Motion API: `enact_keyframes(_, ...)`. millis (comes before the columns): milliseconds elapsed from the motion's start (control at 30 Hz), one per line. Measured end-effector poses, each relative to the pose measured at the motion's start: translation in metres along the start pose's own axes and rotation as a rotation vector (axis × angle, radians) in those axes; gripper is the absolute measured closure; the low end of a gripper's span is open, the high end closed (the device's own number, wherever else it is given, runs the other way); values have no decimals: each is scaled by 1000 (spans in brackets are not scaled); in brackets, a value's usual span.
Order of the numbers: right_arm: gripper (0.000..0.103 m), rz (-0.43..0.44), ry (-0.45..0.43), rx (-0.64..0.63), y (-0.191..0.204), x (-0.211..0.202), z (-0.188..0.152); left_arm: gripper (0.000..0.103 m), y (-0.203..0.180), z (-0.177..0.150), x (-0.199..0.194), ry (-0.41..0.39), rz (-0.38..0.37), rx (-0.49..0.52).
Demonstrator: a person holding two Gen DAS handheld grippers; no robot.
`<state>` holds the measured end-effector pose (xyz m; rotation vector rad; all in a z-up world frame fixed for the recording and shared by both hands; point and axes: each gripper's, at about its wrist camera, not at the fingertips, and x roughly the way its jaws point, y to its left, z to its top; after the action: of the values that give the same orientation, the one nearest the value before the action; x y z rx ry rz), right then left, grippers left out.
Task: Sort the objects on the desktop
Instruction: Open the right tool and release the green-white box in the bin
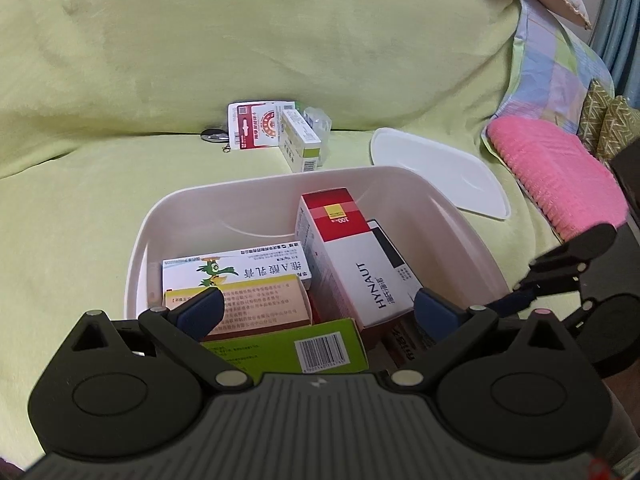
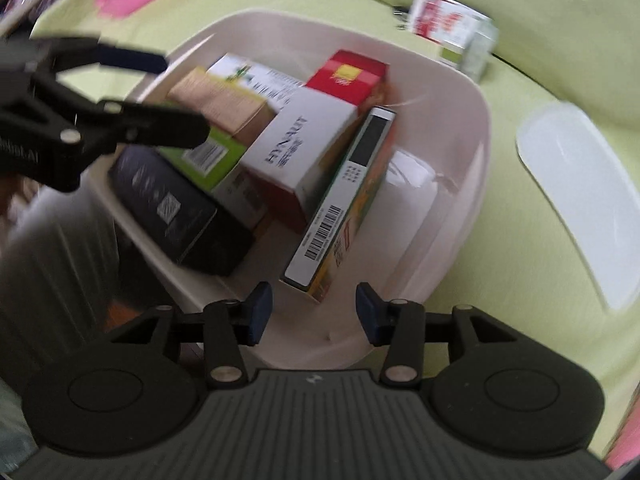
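Observation:
A white plastic bin [image 1: 224, 200] [image 2: 472, 152] sits on a green blanket and holds several medicine boxes. Among them are a red-and-white HYNAUT box [image 1: 360, 268] [image 2: 304, 148], a green box [image 1: 288, 348], a tan box [image 1: 260, 300] and a black box [image 2: 176, 204]. My left gripper [image 1: 316, 312] hovers open over the bin's near side with nothing between its fingers; it also shows at the left of the right wrist view. My right gripper [image 2: 314, 312] is open at the bin's near rim, close to a tilted box with a barcode [image 2: 340, 208].
On the blanket behind the bin lie a red-and-white packet [image 1: 256, 124] [image 2: 436, 16], a small white-green box [image 1: 300, 140] and a dark keychain [image 1: 214, 136]. The bin's white lid [image 1: 436, 172] [image 2: 576, 200] rests to the right. A pink towel [image 1: 560, 176] lies further right.

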<state>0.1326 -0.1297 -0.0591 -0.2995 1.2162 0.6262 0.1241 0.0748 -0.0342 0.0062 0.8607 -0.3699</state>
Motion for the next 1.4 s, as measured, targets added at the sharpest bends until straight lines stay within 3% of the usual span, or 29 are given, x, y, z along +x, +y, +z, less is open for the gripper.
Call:
enact_keyframes(133, 74, -16, 26, -118, 1, 6, 8, 2, 0, -2, -1, 4, 0, -1)
enact_keyframes(267, 81, -10, -8, -139, 1, 12, 9, 2, 1, -3, 3, 14, 0, -8)
enact_keyframes(667, 82, 4, -89, -90, -3, 23, 17, 2, -2, -5, 10, 36, -3, -1)
enact_keyframes(1400, 81, 17, -125, 17, -3, 22, 9, 2, -3, -8, 12, 43, 2, 2)
